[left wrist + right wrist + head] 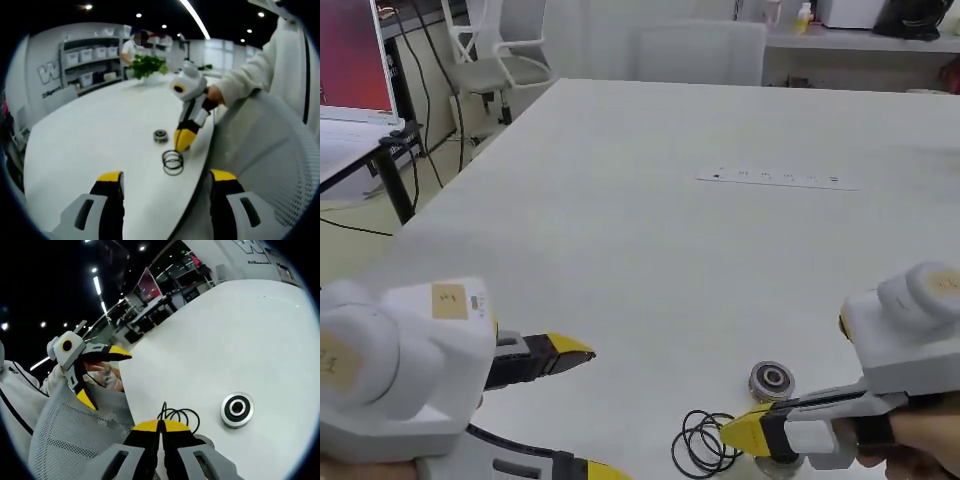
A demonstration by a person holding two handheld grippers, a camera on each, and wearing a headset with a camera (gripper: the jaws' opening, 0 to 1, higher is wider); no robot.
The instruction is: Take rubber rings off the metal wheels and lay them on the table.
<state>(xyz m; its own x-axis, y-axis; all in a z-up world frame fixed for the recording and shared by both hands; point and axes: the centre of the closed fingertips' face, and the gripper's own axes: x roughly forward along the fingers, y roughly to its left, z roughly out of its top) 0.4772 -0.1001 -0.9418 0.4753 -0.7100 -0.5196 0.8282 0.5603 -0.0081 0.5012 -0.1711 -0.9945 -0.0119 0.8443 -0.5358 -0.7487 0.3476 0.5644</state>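
Note:
A small pile of black rubber rings (703,443) lies near the table's front edge, also seen as rings (172,162) and rings (179,415). A metal wheel (772,379) lies flat just beyond them, the same wheel (237,410). A second wheel (204,441) peeks out under my right gripper (740,430). Its yellow tips are closed at the pile's right side, and a thin black ring strand runs out from between them (161,426). My left gripper (588,410) hovers open and empty to the left of the rings.
The white table (650,230) stretches far ahead, with a strip of small markings (775,179) in its middle. Chairs (490,50) and a desk with a screen stand off to the left. A mesh chair back (270,165) sits close to the table edge.

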